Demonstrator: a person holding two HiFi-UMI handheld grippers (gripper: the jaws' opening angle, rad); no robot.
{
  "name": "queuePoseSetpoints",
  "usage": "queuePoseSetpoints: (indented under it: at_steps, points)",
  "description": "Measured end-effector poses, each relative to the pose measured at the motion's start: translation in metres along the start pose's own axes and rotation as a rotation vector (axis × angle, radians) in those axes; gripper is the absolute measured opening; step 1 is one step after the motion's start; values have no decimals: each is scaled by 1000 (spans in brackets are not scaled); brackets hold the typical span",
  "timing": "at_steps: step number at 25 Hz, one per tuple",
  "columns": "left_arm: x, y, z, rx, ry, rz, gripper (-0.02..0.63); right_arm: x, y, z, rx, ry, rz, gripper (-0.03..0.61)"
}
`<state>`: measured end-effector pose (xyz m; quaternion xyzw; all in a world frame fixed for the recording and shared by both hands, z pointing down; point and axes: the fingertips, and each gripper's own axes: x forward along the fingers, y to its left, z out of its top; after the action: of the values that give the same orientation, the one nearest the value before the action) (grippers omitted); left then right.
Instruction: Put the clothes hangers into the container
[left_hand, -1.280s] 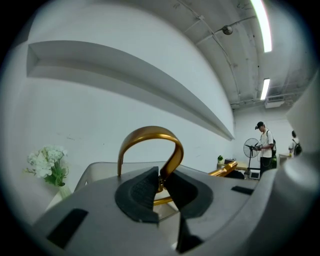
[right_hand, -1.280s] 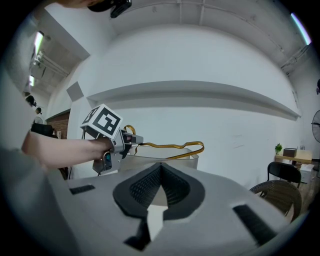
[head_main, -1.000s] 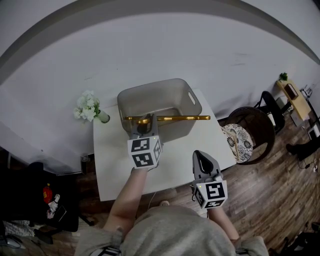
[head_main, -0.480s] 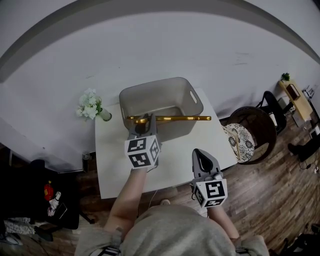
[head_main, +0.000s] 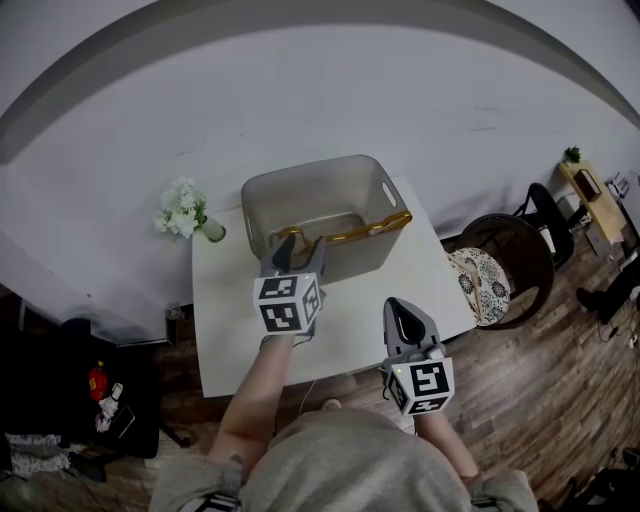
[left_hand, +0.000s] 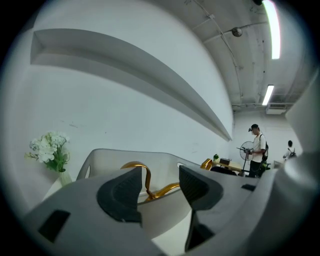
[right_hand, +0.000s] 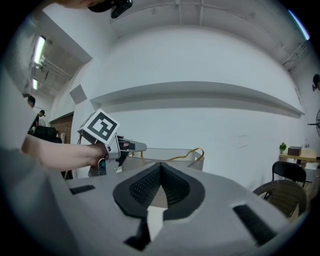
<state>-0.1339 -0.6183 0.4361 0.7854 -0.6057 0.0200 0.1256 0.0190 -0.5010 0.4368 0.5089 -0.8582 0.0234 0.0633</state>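
At the far left corner of the white table (head_main: 225, 330) stands a vase of flowers (head_main: 180, 208). Right of it the left gripper (head_main: 297, 256) sits at the grey container (head_main: 300, 182), its jaws having just been opening and now wide apart, clamping nothing. The gold clothes hanger (head_main: 355, 233) lies inside the container, one end propped on the right rim. Further right, the right gripper (head_main: 403, 316) hovers at the table's near edge, jaws closed together and empty.

In the left gripper view the gold hanger (left_hand: 148, 186) drops behind the near wall of the container (left_hand: 162, 212), so its lower part is hidden. In the head view the left gripper (head_main: 300, 248) covers part of it (centre of frame), and the bottom edge cuts off the person's torso (head_main: 340, 462).
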Motion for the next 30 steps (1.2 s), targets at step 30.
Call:
queuePoseSetpoints:
  at_steps: [30]
  points:
    - [-99, -43, -18, 53, -23, 65, 78, -92, 17, 3, -21, -43, 0, 2]
